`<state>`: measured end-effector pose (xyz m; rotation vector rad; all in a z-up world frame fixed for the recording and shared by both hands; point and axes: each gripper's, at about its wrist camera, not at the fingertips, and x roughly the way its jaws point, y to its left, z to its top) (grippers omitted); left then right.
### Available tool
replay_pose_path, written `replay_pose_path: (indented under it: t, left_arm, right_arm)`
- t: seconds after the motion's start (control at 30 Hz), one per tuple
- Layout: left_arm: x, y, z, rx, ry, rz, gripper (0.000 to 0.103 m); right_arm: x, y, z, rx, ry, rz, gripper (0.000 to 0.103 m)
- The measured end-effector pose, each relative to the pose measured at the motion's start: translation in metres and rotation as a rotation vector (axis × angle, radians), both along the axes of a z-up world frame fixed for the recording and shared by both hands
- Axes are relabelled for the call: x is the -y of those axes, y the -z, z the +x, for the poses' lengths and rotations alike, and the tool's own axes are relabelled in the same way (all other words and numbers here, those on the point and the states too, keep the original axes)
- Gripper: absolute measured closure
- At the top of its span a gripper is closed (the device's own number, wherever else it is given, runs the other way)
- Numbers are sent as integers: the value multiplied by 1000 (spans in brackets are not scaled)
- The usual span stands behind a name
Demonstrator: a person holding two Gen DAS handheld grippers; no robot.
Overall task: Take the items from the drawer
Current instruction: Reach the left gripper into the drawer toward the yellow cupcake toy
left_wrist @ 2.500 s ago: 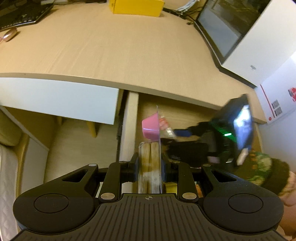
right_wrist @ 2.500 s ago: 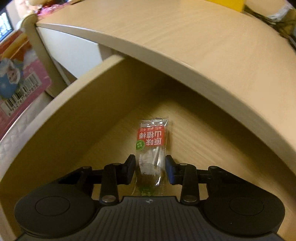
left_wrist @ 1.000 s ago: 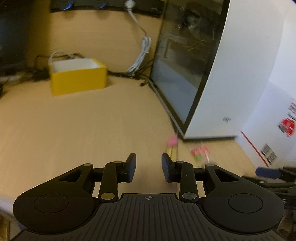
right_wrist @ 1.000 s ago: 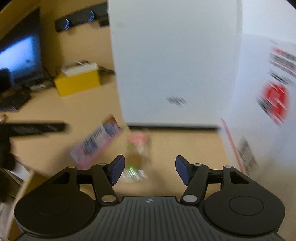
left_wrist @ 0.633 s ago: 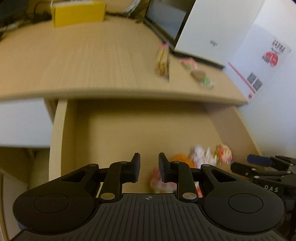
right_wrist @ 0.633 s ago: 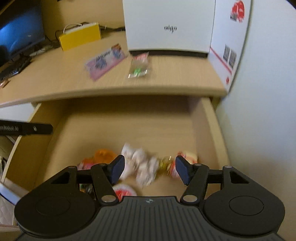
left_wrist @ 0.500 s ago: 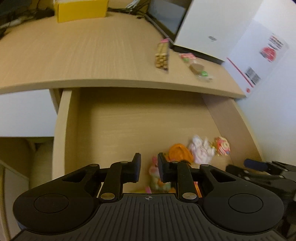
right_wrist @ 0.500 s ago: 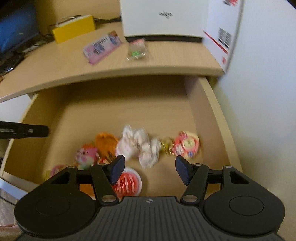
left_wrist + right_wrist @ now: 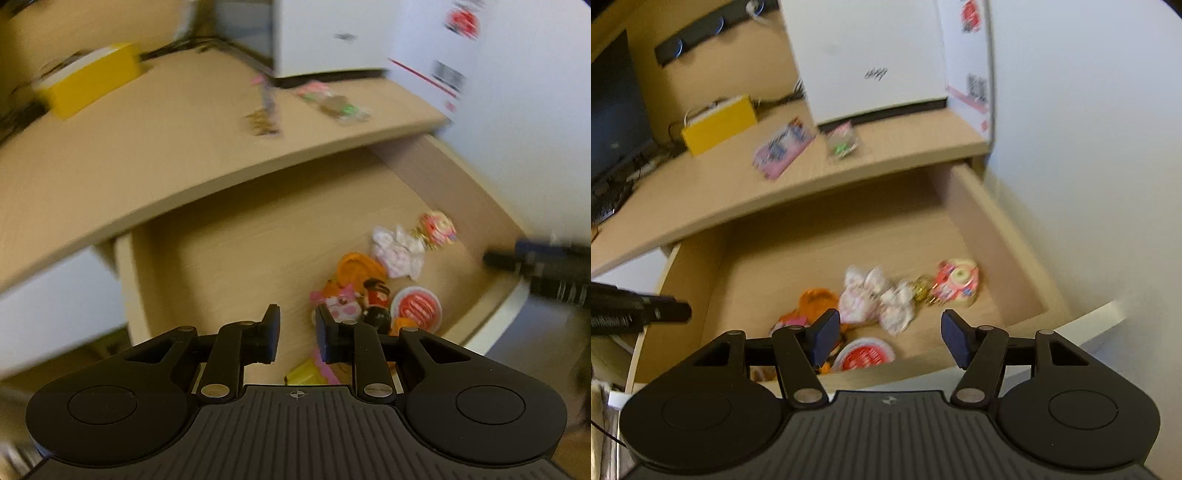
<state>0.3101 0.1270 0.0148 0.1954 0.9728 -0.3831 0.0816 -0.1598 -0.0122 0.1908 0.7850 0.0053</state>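
Note:
The wooden drawer stands pulled out under the desk. Toys and sweets lie near its front: an orange piece, a white-pink crumpled wrapper, a pink round sweet and a red-and-white disc. My left gripper hovers over the front left, open by a narrow gap, nothing between its fingers; a pink cat toy lies just right of it. My right gripper is wide open above the drawer's front edge, holding nothing.
On the desk top lie a pink biscuit pack and a red-green snack packet. Behind them stand a white computer case, a yellow box and a monitor. A white wall closes the right side.
Both packets, held 2.5 s ago, now lie on the desk. Both grippers have come back over the drawer, and both views have tilted. The right gripper stays wide open.

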Motion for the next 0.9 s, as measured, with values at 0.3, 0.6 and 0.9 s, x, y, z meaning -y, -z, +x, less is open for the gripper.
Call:
replay_pose_path:
  t: [0.3, 0.6, 0.9]
  left_arm:
    - [36, 34, 54, -117, 182, -20, 79]
    - [58, 76, 91, -187, 209, -14, 79]
    - [78, 107, 112, -280, 186, -61, 89]
  right_arm:
    - [24, -22, 38, -2, -50, -150, 40]
    - [25, -24, 85, -45, -218, -151, 33]
    - [23, -1, 115, -144, -281, -147, 33]
